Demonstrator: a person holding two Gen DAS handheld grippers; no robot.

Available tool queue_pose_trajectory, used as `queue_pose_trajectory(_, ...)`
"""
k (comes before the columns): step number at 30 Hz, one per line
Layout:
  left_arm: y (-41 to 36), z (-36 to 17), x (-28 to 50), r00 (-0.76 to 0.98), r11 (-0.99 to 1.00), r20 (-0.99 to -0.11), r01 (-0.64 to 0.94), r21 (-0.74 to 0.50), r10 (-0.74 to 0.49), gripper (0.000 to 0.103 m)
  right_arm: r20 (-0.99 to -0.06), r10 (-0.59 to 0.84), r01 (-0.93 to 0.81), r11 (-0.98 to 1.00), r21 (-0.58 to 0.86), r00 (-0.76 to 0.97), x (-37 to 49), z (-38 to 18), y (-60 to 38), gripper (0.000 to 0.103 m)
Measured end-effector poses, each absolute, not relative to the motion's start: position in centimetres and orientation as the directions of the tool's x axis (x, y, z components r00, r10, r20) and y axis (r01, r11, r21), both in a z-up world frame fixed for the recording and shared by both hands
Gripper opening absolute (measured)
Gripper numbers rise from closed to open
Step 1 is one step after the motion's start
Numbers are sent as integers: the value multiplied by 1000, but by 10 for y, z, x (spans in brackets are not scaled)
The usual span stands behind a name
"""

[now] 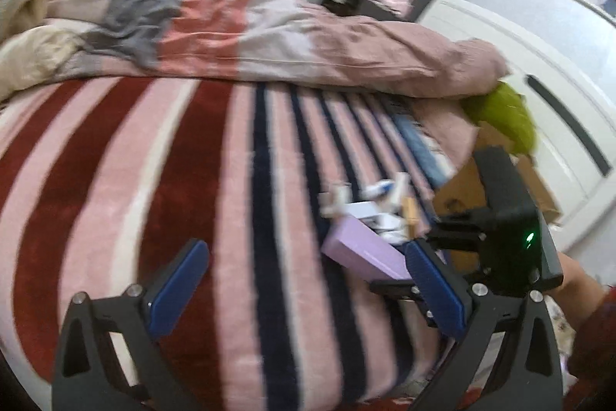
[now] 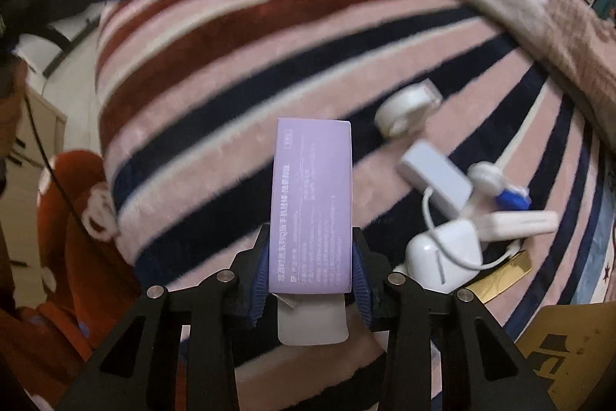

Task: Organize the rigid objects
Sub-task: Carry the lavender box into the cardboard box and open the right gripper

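A flat purple box (image 2: 312, 203) with printed text stands on end between the blue pads of my right gripper (image 2: 311, 245), which is shut on its lower part above the striped blanket (image 2: 231, 72). A white flap hangs out of the box's near end. In the left wrist view the same purple box (image 1: 362, 253) sits beside the right gripper's black body (image 1: 504, 241). My left gripper (image 1: 308, 284) hovers over the blanket, open, with nothing between its fingers. A cluster of white items (image 2: 446, 249), among them a charger, a case and a cable, lies to the right of the box.
A brown cardboard box (image 2: 577, 345) stands at the bed's right edge, with a gold card (image 2: 500, 276) next to it. A rumpled pink and grey quilt (image 1: 269, 26) covers the far half of the bed. A green object (image 1: 504, 114) and a white cabinet (image 1: 519, 64) are at the right.
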State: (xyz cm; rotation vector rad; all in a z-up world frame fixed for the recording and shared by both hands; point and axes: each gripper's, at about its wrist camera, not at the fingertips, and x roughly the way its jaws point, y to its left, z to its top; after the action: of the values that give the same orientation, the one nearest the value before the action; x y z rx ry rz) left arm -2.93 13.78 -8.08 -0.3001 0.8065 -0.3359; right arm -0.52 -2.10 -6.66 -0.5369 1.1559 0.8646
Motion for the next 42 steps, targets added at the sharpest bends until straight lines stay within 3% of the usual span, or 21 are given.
queue_pose_trajectory(4,110,-49,-18,617,850,-591,309,-426,-520,90,-886,413,-835,547,57,210,-14,-6,-25,33)
queue_pose_trajectory(9,62,-7,9,554,774,-541,440,-455,-633,55,-822,496,-829,556,52,281,-17,55,-54,33)
queue_pose_trajectory(11,40,7,18,547,767,-538,471,-436,-642,47,-795,515,-814,579,47,320,-14,76,-78,33)
queue_pose_trajectory(14,0,23,37,500,723,-526,529,-444,-689,44,-779,492,-773,634,13,390,-9,92,-115,33)
queue_pose_trajectory(20,-104,21,75,341,646,-586,613,-454,-735,44,-792,417,-649,760,34,446,7,95,-198,33)
queue_pose_trajectory(24,-160,-6,96,213,637,-679,613,-468,-703,44,-847,353,-561,824,81,397,20,71,-243,32)
queue_pose_trajectory(29,-188,-17,99,184,658,-736,619,-428,-652,45,-887,306,-511,854,95,347,28,49,-265,33)
queue_pose_trajectory(38,-117,17,75,398,774,-721,558,-301,-568,75,-872,277,-519,854,31,404,17,52,-259,34)
queue_pose_trajectory(42,-48,32,46,533,856,-697,460,-238,-480,76,-807,352,-560,828,32,474,-3,74,-230,34)
